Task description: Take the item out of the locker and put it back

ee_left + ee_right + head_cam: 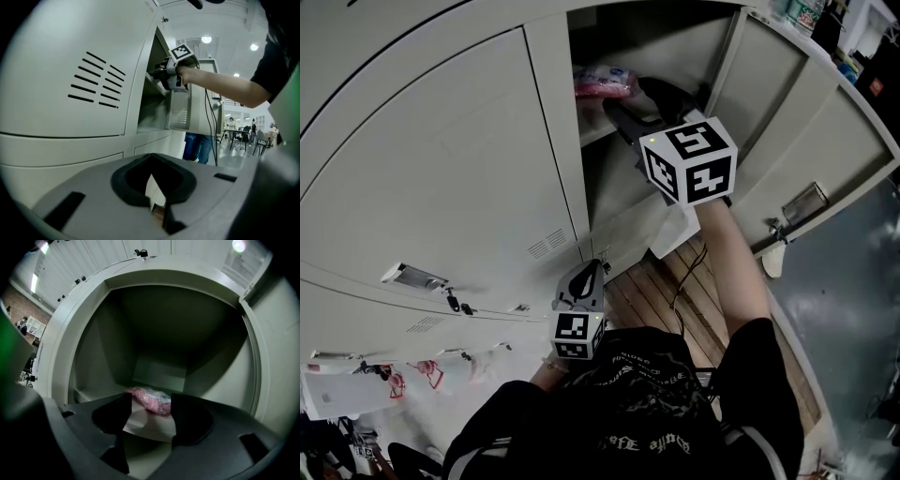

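Right gripper (151,399) is held wide open, pink packet (157,404) seen ungripped between its jaws on shelf (91,392); left gripper (157,208) is shut, empty.

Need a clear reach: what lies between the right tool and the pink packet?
Only bare shelf, as the right gripper view shows. The right tool's jaws stand apart and do not touch the pink packet.
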### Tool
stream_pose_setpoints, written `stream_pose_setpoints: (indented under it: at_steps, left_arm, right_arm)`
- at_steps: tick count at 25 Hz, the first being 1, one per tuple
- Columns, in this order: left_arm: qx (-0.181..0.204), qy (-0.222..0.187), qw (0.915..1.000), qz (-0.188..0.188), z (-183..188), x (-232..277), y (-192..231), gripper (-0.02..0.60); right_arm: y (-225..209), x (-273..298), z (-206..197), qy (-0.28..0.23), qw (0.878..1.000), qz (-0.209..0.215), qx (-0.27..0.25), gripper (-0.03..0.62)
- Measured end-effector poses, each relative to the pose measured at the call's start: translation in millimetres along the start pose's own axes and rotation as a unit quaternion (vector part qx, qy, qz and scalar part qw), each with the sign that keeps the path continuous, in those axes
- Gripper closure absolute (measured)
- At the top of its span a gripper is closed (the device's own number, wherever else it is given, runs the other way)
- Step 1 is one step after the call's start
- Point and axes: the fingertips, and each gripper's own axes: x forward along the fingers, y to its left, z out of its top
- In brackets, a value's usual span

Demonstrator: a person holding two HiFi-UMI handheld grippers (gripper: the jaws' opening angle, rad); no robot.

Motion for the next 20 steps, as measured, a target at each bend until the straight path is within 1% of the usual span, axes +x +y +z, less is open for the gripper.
stream_pose_setpoints:
  at_steps: [7,16,20]
  left_arm:
    - [0.001,-0.001,1.0000,-0.006,0,3,-4,0.575]
    - [0.002,-0.002,1.0000,-0.008,2,4,-8,0.575]
    - [0.003,-0.002,1.0000,-0.009,2,4,-9,0.575]
  right_arm:
    - [-7,-27,15,-0.054,0.998,-0.018,0.021,0.341]
    - [-6,-60,5,-0.060,0.998,-0.018,0.028,0.341]
    - [-8,-79,1,-0.075,0.996,-0.027,0.036,0.341]
